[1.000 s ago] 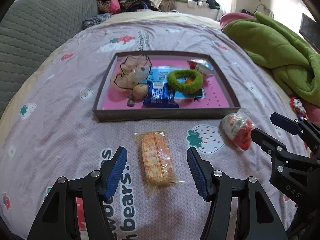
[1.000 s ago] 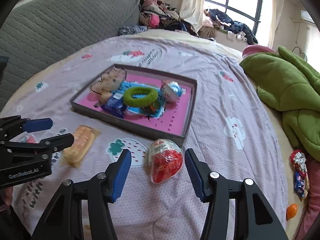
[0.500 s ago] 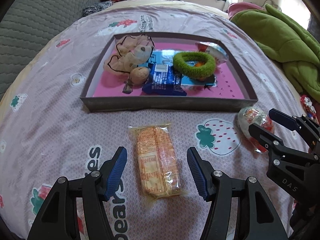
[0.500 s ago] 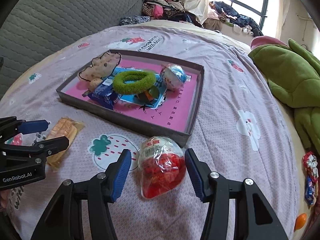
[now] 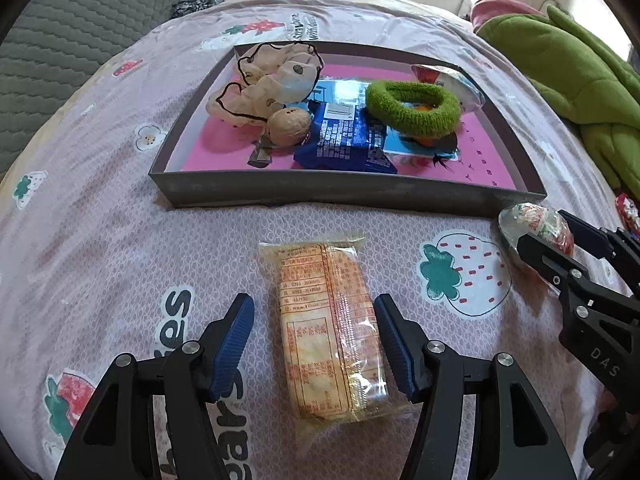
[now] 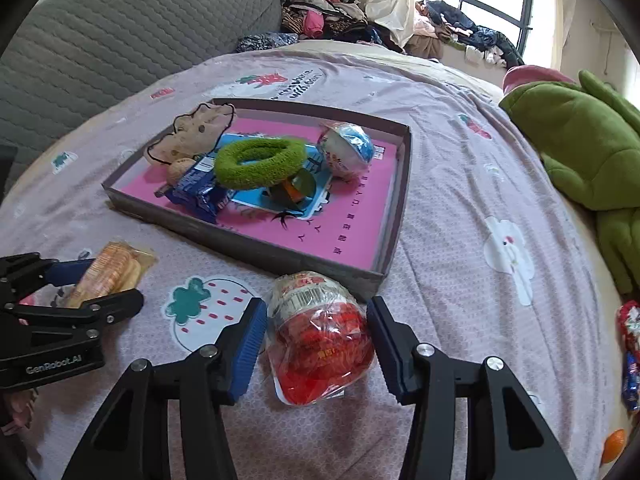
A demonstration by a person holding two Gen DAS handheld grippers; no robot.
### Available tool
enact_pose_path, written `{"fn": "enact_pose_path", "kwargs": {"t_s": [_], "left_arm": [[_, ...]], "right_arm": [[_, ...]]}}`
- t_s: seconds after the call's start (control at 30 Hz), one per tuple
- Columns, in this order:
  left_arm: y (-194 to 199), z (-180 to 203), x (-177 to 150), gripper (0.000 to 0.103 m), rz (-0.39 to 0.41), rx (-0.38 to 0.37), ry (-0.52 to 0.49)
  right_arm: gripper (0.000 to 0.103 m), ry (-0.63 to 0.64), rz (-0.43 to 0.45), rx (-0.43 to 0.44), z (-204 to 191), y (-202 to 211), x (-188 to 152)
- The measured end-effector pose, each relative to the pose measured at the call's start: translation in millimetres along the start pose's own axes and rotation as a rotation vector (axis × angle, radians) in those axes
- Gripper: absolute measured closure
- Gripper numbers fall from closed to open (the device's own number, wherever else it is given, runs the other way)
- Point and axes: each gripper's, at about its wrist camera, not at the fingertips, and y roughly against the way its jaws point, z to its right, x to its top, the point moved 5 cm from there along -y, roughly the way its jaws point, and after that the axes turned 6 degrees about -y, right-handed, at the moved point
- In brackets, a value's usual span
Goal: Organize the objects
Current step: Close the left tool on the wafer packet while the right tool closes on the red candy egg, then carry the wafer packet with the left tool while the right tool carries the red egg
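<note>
1. Flat oblong cracker packet point(image 5: 330, 326) in clear crinkly film, orange print over pale biscuits, lying on the bed's lilac printed sheet point(image 5: 120, 240).
2. Long axis running 6 to 12 o'clock in the left wrist view, far short end pointing at the tray's near wall, sealed film flaps at both ends.
3. Left tongs point(image 5: 314, 342) spread wide, ribbed blue pads point(image 5: 234, 340) flanking the packet's near half at 9 and 3 o'clock; contact on the 3 o'clock side impossible to tell, a clear gap on the other.
4. Rounded, egg-like snack pack point(image 6: 318, 336) in glossy wrinkled plastic, red below, white label with barcode on top, sitting just beside the tray's near corner.
5. Narrower labelled end aimed toward the tray at 12 o'clock, fatter red end toward the camera.
6. Right tongs point(image 6: 316, 344) open too, pads close on either side of the red pack, not squeezing it.
7. Shallow rectangular tray point(image 5: 340, 192), grey card walls, pink floor, lying at 12 o'clock beyond both packs.
8. Inside: fuzzy green ring point(image 5: 412, 108), beige frilly fabric piece point(image 5: 268, 80) edged in black, blue foil wrapper point(image 5: 344, 140), walnut point(image 5: 288, 126), blue-and-white round pack point(image 6: 346, 150).
9. Plush green blanket point(image 6: 580, 140) bunched at 3 o'clock, quilted grey headboard point(image 6: 120, 40) at 10 o'clock.
</note>
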Motion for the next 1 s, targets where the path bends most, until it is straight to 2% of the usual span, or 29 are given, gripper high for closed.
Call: {"fn": "enact_pose_path", "kwargs": {"t_s": [0.03,0.13,0.53,1.0], "left_arm": [[-0.3,0.3,-0.3,0.042,0.0,-0.003,-0.004],[1.9,2.9,-1.6,0.062,0.002,-0.011,-0.022],[18.0,-2.5,-2.6,0.063,0.028,-0.041,-0.033],[82.8,-2.2,25.2,0.063,0.181,0.002,-0.068]], "right_arm": [[0.051,-0.003,-0.002,0.005,0.2,0.0,-0.2],[0.052,0.006,-0.02,0.011,-1.5,1.0,-2.5],[0.053,-0.024,-0.013,0.095,-8.9,15.5,-2.5],[0.053,-0.04,0.151,0.136,-31.9,86.7,30.5]]}}
